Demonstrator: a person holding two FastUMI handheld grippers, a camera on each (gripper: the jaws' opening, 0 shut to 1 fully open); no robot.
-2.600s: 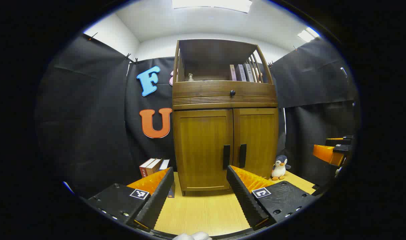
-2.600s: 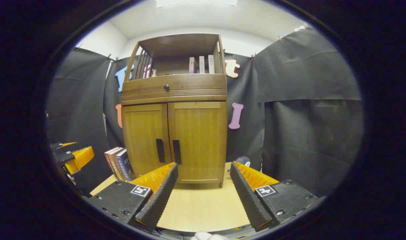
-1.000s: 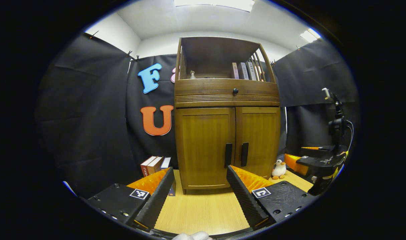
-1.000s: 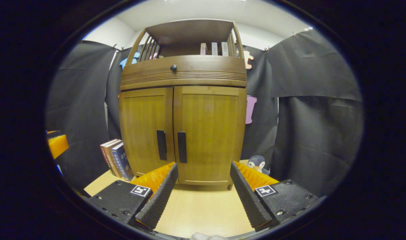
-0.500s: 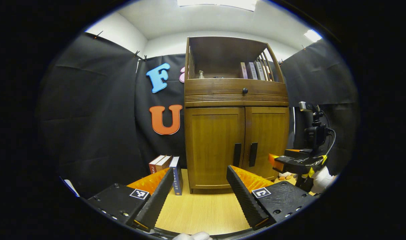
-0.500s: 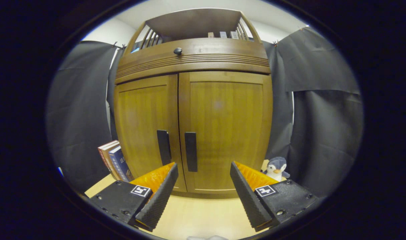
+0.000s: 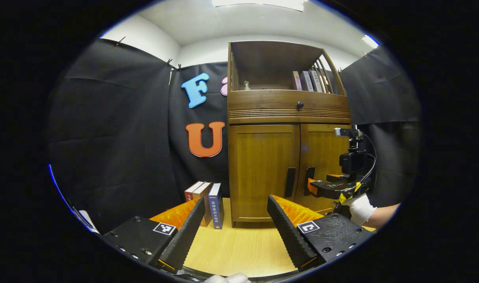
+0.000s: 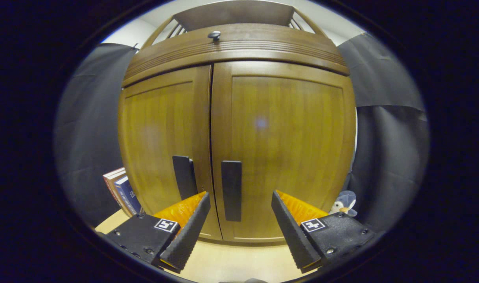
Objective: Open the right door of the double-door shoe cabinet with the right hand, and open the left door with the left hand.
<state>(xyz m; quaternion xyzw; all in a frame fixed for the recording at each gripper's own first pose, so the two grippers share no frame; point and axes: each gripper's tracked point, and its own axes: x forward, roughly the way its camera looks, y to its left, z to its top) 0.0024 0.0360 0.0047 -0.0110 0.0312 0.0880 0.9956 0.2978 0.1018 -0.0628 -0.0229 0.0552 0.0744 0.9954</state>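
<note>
Blue book [image 7: 215, 205] standing on the worktop [image 7: 239, 251] just left of the shoe cabinet [image 7: 263, 169]: white characters run down its spine, too small to read for sure. Same blue book in the right gripper view [image 8: 126, 193], spine print blurred. Books on the cabinet's upper shelf [image 7: 307, 81]: spine print too small to tell. Square black-and-white coded markers, no letters, sit on both fingers of the left tool [image 7: 236, 206] and both fingers of the right tool [image 8: 240, 204]. No other legible text, brand or number on the cabinet.
</note>
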